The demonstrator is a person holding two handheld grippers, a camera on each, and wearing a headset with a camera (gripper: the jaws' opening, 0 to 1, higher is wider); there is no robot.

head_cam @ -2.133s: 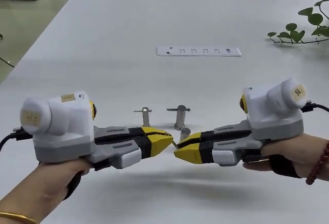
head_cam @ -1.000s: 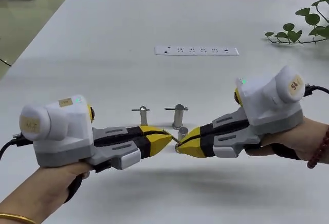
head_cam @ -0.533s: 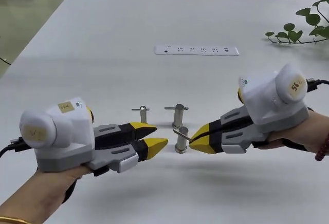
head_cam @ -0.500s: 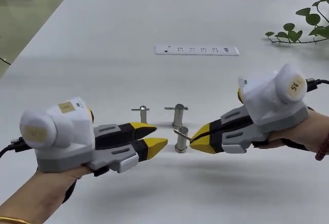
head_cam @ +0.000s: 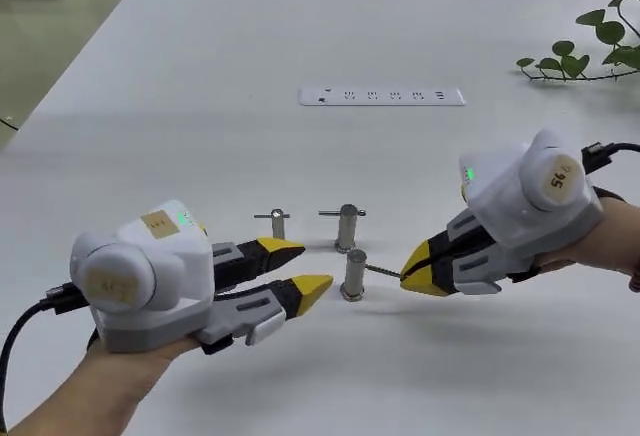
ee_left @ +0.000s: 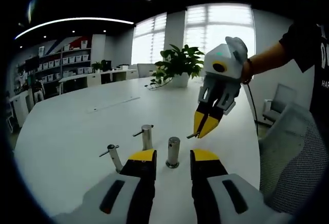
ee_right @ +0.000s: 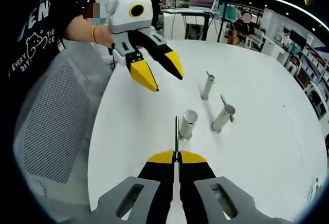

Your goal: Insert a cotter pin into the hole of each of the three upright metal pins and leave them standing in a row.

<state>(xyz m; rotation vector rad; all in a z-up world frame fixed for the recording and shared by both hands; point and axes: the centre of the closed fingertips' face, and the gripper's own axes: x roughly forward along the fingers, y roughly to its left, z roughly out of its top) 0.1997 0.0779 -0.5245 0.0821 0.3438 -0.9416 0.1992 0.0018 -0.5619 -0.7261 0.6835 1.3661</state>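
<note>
1. Head view: the left hand-held gripper (head_cam: 312, 264) is spread and empty. It sits just left of the nearest metal pin (head_cam: 353, 274), which stands upright on the counter (head_cam: 200, 106). The right hand-held gripper (head_cam: 405, 278) is pressed together on a cotter pin (head_cam: 383, 271), whose free end reaches toward that pin's upper part. Behind, the middle metal pin (head_cam: 347, 228) and the far-left metal pin (head_cam: 278, 226) each carry a pin crosswise near the top. Two of the three look finished.
2. Left gripper view: the left hand-held gripper's own jaws stand apart on either side of the nearest metal pin (ee_left: 173, 149) without touching it. The cotter pin (ee_left: 190, 135) ends just beside the pin with a sliver of gap, so I judge it not yet threaded.
3. Right gripper view: the jaws pinch the cotter pin (ee_right: 176, 134), which points straight ahead. Its tip is beside the top of the nearest metal pin (ee_right: 188, 124), and I cannot tell whether it lines up with the hole. What is left is to push it through and let go. The nearest metal pin stands in front of the other two, so it probably needs nudging into their row.
</note>
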